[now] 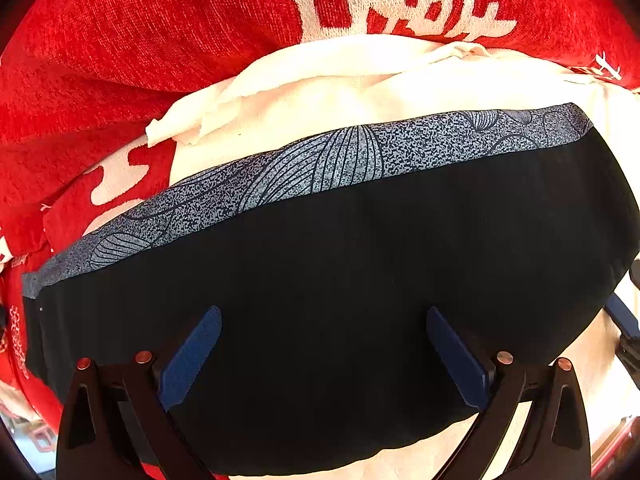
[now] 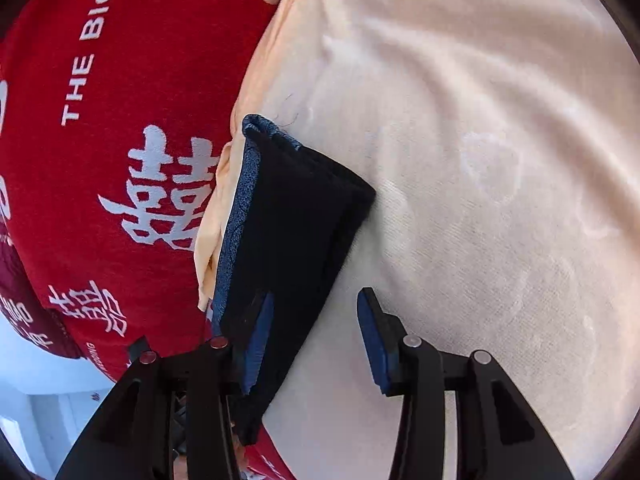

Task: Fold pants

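Note:
The pants [image 1: 340,272] are dark navy with a speckled blue-grey patterned band [image 1: 280,168] along the far edge. They lie folded into a compact stack on a cream towel [image 1: 320,88]. My left gripper [image 1: 324,356] is open just above the dark cloth, fingers wide apart and holding nothing. In the right wrist view the folded pants [image 2: 296,216] show as a narrow stack seen from the end. My right gripper [image 2: 314,344] is open at the near end of the stack, its left finger [image 2: 258,344] over the cloth, its right finger [image 2: 372,336] over the towel.
The cream towel [image 2: 480,160] lies on a red blanket with white characters and lettering [image 2: 120,140]. The blanket also fills the far and left side of the left wrist view [image 1: 140,40]. A pale floor [image 2: 40,400] shows at the lower left.

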Available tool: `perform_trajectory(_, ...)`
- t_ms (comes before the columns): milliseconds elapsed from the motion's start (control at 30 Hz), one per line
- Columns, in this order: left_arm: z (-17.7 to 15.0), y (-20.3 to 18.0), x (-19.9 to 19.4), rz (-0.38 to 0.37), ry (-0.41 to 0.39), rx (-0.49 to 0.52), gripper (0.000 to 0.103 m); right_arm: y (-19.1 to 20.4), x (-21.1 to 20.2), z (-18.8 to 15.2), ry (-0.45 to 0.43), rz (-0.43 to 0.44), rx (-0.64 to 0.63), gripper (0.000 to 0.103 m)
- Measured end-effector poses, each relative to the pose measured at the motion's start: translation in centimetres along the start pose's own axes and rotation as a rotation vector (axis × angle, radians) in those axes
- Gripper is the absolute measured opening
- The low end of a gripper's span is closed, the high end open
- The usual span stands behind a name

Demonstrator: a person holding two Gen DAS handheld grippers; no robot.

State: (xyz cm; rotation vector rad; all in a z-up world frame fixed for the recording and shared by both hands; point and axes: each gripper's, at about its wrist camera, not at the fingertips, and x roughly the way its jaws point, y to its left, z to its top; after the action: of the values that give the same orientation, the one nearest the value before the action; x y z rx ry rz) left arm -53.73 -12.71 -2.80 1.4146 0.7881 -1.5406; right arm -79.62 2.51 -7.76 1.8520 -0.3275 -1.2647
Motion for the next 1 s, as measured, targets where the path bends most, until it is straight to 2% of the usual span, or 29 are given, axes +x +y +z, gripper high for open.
perform_trajectory(200, -0.2, -0.4, -0.3, 0.009, -0.013, 0.007, 0.103, -0.8, 1.1, 0.8, -0.048, 0.119, 0.004, 0.048)
perform_trajectory(400, 0.0, -0.3, -0.7, 0.001, 0.001, 0.020, 0.103, 0.9, 2.9, 2.7, -0.081, 0.167, -0.079, 0.048)
perform_trajectory(433, 0.1, -0.1, -1.2, 0.009, 0.003, 0.023, 0.100, 1.1, 3.2, 2.9, -0.081, 0.174, -0.075, 0.048)
perform_trajectory(467, 0.1, 0.1, -1.9, 0.016, -0.017, 0.023, 0.088, 1.3, 3.5, 3.1, -0.073, 0.178, -0.057, 0.046)
perform_trajectory(500, 0.1, 0.4, -2.8, 0.004, -0.038, 0.026, 0.086, 1.4, 3.7, 3.2, -0.061, 0.173, -0.042, 0.039)
perform_trajectory(533, 0.0, 0.5, -3.3, -0.003, -0.051, 0.030, 0.086, 1.4, 3.9, 3.4, -0.036, 0.155, -0.011, 0.017)
perform_trajectory(567, -0.1, 0.6, -3.7, -0.005, -0.068, 0.038, 0.086, 1.4, 3.9, 3.4, -0.026, 0.166, 0.009, 0.013)
perform_trajectory(633, -0.5, 0.2, -3.4, -0.002, -0.068, 0.063, 0.086, 1.8, 3.3, 3.0, -0.029, 0.189, 0.015, 0.013)
perform_trajectory(700, -1.4, -0.8, -1.4, -0.006, -0.017, 0.089, 0.086, 2.7, 2.4, 2.4, -0.031, 0.220, -0.010, 0.013)
perform_trajectory(767, -2.2, -1.2, -1.3, -0.003, -0.092, 0.071, 0.087, 3.7, 1.7, 1.6, -0.036, 0.259, -0.027, 0.013)
perform_trajectory(833, -2.3, -1.1, -1.4, -0.010, -0.097, 0.076, 0.087, 4.6, 1.3, 1.0, -0.037, 0.267, -0.047, 0.013)
perform_trajectory(900, -2.2, -0.5, -1.2, -0.047, -0.079, 0.055, 0.088, 5.8, 1.3, 0.4, -0.037, 0.257, -0.075, 0.013)
perform_trajectory(967, -2.1, 0.1, -0.7, -0.053, -0.078, 0.049, 0.101, 7.1, 1.2, 0.0, -0.040, 0.240, -0.110, 0.013)
perform_trajectory(1000, -2.0, 0.5, -0.4, -0.060, -0.076, 0.043, 0.103, 7.8, 1.2, -0.3, -0.042, 0.226, -0.135, 0.013)
